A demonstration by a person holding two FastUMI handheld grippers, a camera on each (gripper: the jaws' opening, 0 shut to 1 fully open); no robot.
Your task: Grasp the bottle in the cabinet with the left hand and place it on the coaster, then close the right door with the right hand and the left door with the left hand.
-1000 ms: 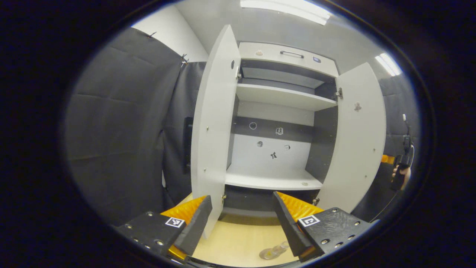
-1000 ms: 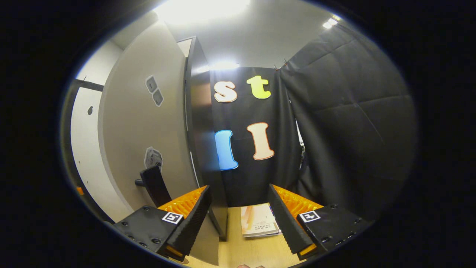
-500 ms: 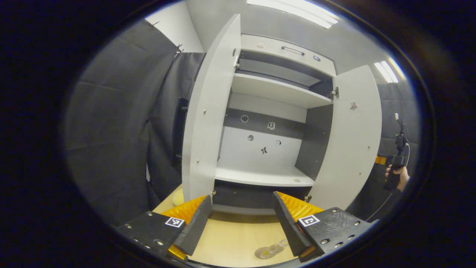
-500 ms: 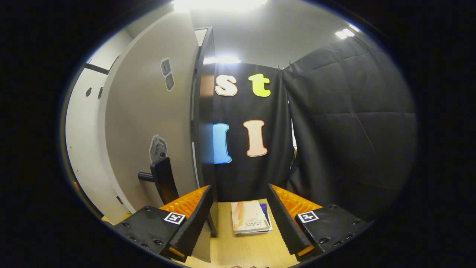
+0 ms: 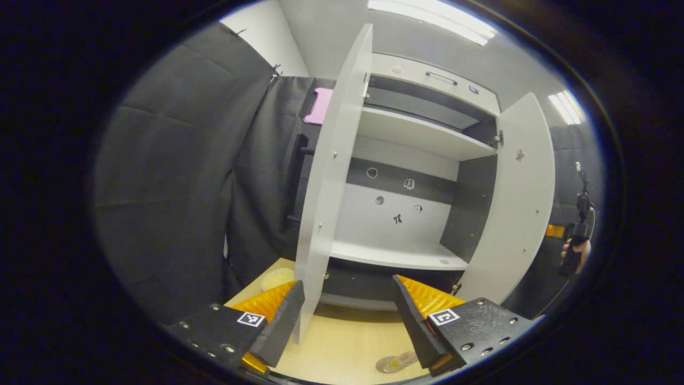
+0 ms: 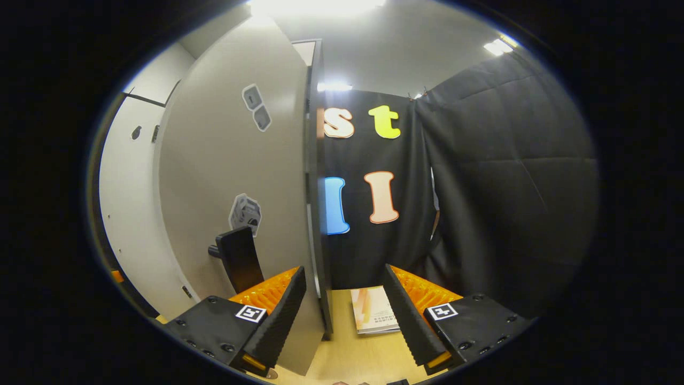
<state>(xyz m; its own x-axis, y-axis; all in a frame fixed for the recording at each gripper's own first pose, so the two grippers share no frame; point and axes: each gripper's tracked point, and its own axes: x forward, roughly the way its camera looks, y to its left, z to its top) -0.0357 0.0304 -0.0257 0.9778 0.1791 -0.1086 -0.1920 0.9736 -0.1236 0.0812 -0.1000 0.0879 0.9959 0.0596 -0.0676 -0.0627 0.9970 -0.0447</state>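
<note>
My left hand-held gripper [image 5: 347,315] is released, grasping nothing, above the wooden surface [image 5: 342,347]. Near its right finger I see the bottle [image 5: 395,362] on the coaster. Beyond, the cabinet [image 5: 406,160] has both doors open. My right hand-held gripper [image 6: 344,310] is released too, straddling the right door [image 6: 256,176] edge, a book [image 6: 371,315] farther off.

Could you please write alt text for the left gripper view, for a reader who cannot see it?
An open white cabinet with bare shelves, its left door and right door both swung out. The left hand-held gripper hangs open before it, over a wooden table where a clear bottle lies. At far right a hand holds the other hand-held gripper.
</note>
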